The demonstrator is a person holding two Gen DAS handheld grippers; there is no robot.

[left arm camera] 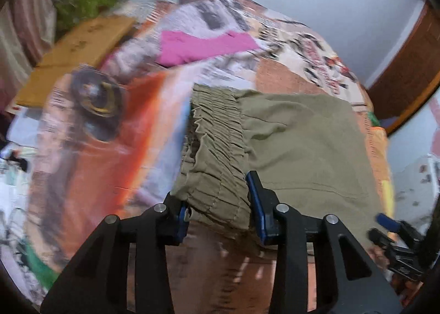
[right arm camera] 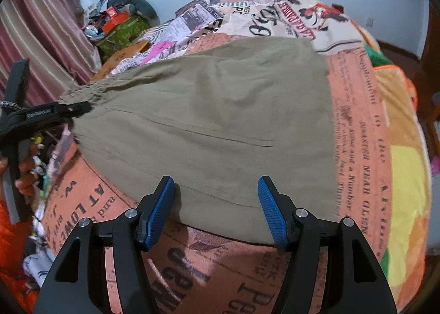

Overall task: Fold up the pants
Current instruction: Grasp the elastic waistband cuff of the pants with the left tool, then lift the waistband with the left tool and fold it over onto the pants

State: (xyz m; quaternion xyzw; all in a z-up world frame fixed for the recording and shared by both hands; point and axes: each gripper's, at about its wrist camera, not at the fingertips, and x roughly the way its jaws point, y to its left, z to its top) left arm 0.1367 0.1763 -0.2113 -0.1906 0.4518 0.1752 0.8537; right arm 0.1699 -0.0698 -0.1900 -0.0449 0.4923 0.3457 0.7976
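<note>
The pants (right arm camera: 209, 127) lie folded into a compact rectangle at frame centre on the bed (right arm camera: 357, 149), so little folding appears left, with the left gripper (left arm camera: 220, 204) spread around the waistband corner and the right gripper (right arm camera: 217, 204) spread at the near edge, neither clamped.

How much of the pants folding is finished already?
Partly done: the olive pants already lie as a short, wide bundle on the printed bedspread, so at least one fold looks made. Right now the left gripper has its open jaws around the gathered waistband, and the right gripper sits open at the near edge. Probably left: one more fold and smoothing.
</note>
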